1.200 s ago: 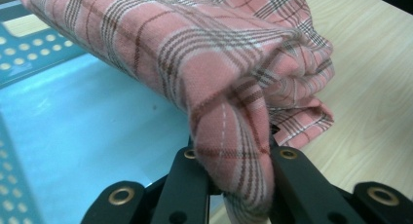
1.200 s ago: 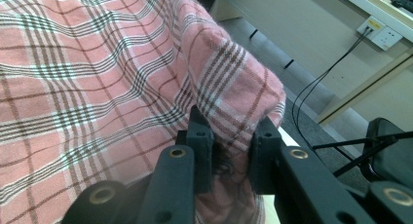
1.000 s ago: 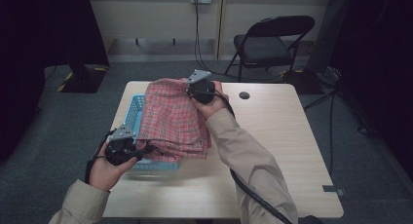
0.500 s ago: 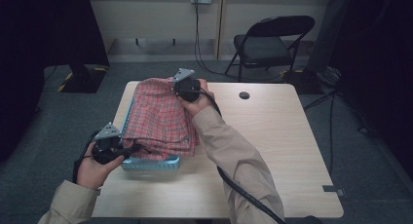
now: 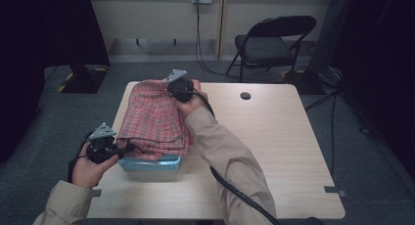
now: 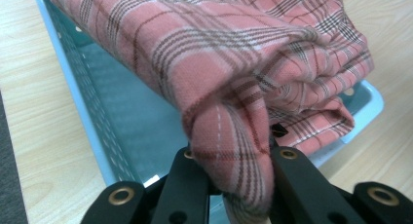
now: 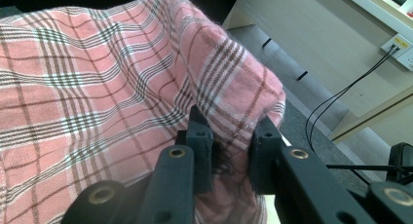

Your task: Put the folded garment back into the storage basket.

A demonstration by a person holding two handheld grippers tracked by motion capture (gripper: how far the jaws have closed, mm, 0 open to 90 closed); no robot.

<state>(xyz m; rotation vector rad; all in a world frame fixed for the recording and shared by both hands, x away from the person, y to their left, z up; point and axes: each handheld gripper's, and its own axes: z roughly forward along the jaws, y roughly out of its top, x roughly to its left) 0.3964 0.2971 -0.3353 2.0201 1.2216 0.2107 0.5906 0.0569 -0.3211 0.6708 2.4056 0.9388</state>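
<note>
The left gripper is clenched on a bunched fold of a pink plaid cloth: the soft woven fabric, crossed by brown and white stripes, is pinched between its two hard black jaws and swells out above them. Just beyond those jaws the cloth lies folded in several thick layers, and under it, directly ahead of the gripper, sits a light blue plastic basket with straight walls pierced by rows of small holes. In the high view the left gripper is at the near left corner of the basket, with the cloth draped over the basket's top and hiding most of it.

The right gripper grasps the far edge of the same cloth, a rounded hump of fabric squeezed between its jaws. In the high view the right gripper is held at the cloth's far side, its sleeve reaching across the pale wood-grain table.

Off to the right of that gripper a small dark round grommet is set in the tabletop. Past the table's far edge stands a black folding chair on grey carpet, and cables hang from a wall socket.
</note>
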